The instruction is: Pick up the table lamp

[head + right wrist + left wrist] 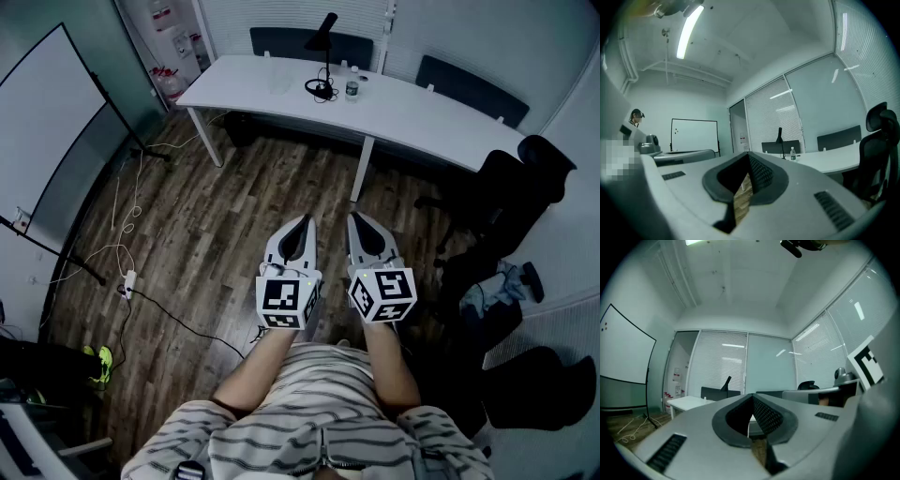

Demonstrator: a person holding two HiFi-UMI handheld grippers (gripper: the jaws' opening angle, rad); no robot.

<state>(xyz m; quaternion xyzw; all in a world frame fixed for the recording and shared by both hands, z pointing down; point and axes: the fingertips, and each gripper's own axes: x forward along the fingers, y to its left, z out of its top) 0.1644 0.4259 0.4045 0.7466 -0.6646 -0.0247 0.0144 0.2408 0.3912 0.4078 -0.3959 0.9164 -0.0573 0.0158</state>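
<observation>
The table lamp (pixel 324 56) is black and thin-stemmed, and it stands on the white table (pixel 422 112) at the far side of the room. It shows small in the left gripper view (pixel 726 383) and in the right gripper view (pixel 779 139). My left gripper (pixel 305 223) and right gripper (pixel 356 219) hang side by side over the wood floor, well short of the table. Both point level toward it. The left gripper (pixel 751 397) has its jaws shut with nothing between them. So has the right gripper (pixel 749 154).
A small bottle (pixel 352 89) stands beside the lamp. Dark chairs (pixel 281 42) line the table's far side, and a black office chair (pixel 511 192) sits at the right. A whiteboard (pixel 47 141) on a stand is at the left, with cables and a power strip (pixel 128 281) on the floor.
</observation>
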